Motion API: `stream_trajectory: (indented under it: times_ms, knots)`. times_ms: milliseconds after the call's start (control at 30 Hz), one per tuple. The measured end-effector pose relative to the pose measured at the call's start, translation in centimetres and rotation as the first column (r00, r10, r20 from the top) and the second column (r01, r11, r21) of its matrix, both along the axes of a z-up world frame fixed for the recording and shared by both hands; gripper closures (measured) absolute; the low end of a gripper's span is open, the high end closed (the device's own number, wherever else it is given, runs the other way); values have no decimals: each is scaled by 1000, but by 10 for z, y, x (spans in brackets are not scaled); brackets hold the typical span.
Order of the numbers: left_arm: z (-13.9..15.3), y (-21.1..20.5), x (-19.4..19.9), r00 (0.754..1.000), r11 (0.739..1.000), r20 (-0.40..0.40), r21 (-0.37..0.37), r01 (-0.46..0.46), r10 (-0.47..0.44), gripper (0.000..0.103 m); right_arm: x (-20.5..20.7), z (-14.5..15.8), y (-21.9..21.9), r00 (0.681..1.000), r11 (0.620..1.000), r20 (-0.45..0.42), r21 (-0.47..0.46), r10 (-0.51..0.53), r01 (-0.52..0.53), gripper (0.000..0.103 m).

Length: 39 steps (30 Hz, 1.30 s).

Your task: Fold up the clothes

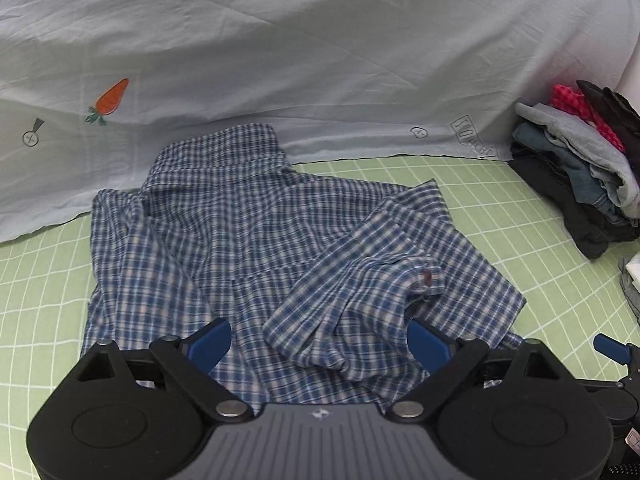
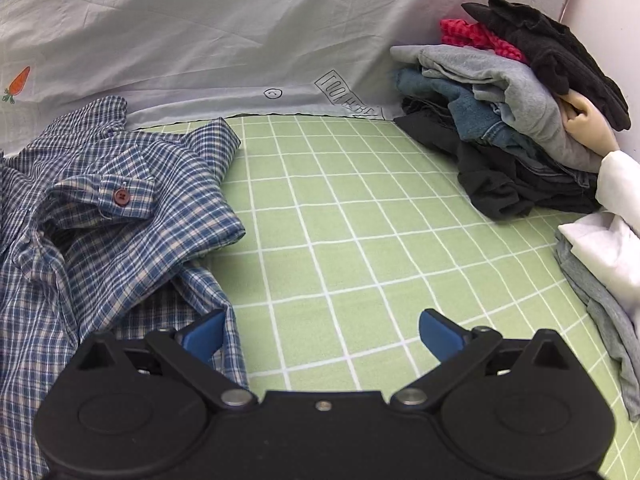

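Plaid shirt (image 1: pixel 248 248) flat on green sheet (image 2: pixel 360 220); L gripper (image 1: pixel 318 346) & R gripper (image 2: pixel 322 334) fingers spread; shirt hem by R.

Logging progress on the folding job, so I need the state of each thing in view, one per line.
plaid shirt: spread on the green grid sheet, sleeve laid over the body, rumpled.
cuff: buttoned.
clothes pile: heaped, loosely folded.
left gripper: open, over the shirt.
right gripper: open, holding nothing.

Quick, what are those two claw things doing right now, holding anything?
Left gripper: open, holding nothing, poised over the plaid shirt.
Right gripper: open, holding nothing, over the green sheet at the shirt's edge.
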<state>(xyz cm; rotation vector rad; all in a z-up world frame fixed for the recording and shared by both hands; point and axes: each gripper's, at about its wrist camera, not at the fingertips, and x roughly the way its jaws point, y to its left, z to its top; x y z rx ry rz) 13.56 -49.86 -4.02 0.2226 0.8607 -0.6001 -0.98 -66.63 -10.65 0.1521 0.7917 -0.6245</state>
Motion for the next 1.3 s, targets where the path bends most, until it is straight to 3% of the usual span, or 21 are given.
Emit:
stream_trajectory:
  times_ms: [133, 200, 233, 267, 367, 500, 567, 667, 767, 833, 900, 1000, 1033, 1067, 1300]
  knots:
    - [-12, -25, 6, 998, 998, -15, 8, 65, -65, 26, 2, -2, -1, 1000, 1000, 1, 7, -5, 5, 0]
    - [-25, -33, 10, 996, 996, -35, 27, 86, -85, 51, 2, -4, -1, 1000, 1000, -5, 7, -4, 4, 0]
    - [-32, -34, 14, 996, 996, -51, 42, 78, -76, 81, 2, -4, 0, 1000, 1000, -8, 7, -2, 3, 0]
    - [-37, -32, 17, 996, 997, -67, 49, 55, -51, 96, 2, -5, 0, 1000, 1000, -10, 7, -1, 1, 0]
    - [-31, -13, 24, 998, 1000, -54, -15, -16, 15, 97, 2, -4, 3, 1000, 1000, -17, 0, 10, -10, 0]
    - [23, 19, 32, 985, 990, 126, -85, -112, 122, 98, 1, 3, 9, 999, 999, -1, -6, 37, -37, 0]
    - [59, 41, 40, 951, 974, 226, -135, -183, 210, 98, 1, 7, 14, 998, 998, 11, -2, 55, -55, 0]
    - [102, 81, 53, 873, 935, 343, -201, -293, 347, 98, 1, 16, 28, 994, 995, 36, 0, 101, -101, 0]
    - [119, 122, 70, 797, 897, 413, -219, -384, 441, 97, -1, 28, 47, 985, 987, 61, -12, 160, -159, 0]
    - [117, 150, 87, 762, 861, 402, -216, -461, 509, 92, -4, 36, 62, 976, 979, 78, -24, 204, -203, 0]
    - [110, 177, 98, 763, 827, 322, -182, -531, 561, 85, -7, 41, 76, 968, 971, 80, -33, 239, -237, 0]
    - [94, 211, 90, 756, 790, 229, -150, -595, 613, 59, -15, 45, 94, 960, 962, 69, -47, 271, -268, 0]
    - [88, 219, 80, 760, 788, 210, -144, -598, 615, 45, -19, 46, 100, 959, 961, 68, -48, 274, -271, 0]
    - [83, 225, 71, 770, 795, 196, -132, -592, 607, 35, -23, 47, 104, 959, 961, 69, -45, 274, -271, 0]
    - [22, 233, -25, 893, 893, 37, 32, -449, 448, 35, -52, 45, 125, 972, 973, 46, -19, 231, -230, 0]
